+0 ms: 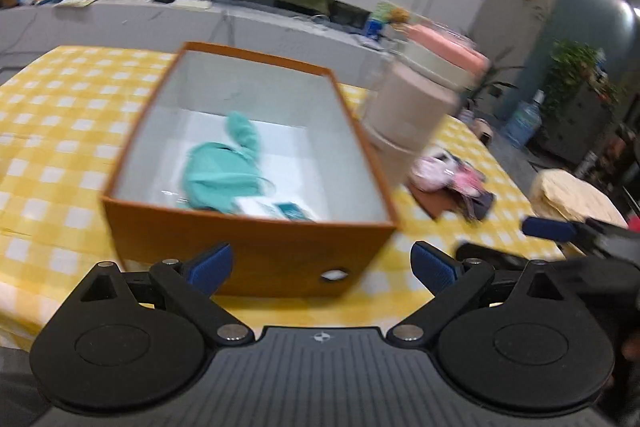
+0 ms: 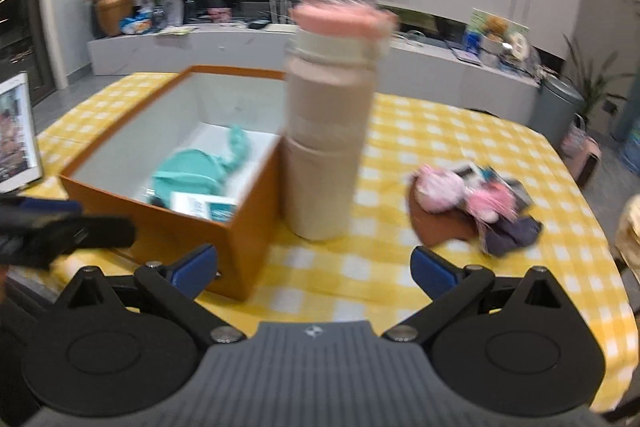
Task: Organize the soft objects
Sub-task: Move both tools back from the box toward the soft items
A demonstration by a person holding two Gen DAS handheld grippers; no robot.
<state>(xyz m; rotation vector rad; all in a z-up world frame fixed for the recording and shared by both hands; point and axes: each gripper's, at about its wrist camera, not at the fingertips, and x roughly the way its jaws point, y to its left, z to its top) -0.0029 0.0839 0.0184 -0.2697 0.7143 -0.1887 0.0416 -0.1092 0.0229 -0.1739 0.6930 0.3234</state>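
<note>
A crumpled teal cloth (image 1: 222, 173) lay inside the orange box (image 1: 256, 247) on the worktop (image 2: 460, 147); pink soft items (image 2: 460, 193) sat heaped beyond a beige bottle (image 2: 326, 147). The left gripper (image 1: 322, 263) and right gripper (image 2: 314, 267) hovered low, jaws apart, empty.

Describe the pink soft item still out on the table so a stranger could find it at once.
Start at the orange box on the yellow checked tablecloth, then pass the tall beige bottle standing to its right. Further right lies a small heap of fabric; the pink soft item is its pale, rounded left end, unlike the dark cloth at the heap's near edge.
</note>
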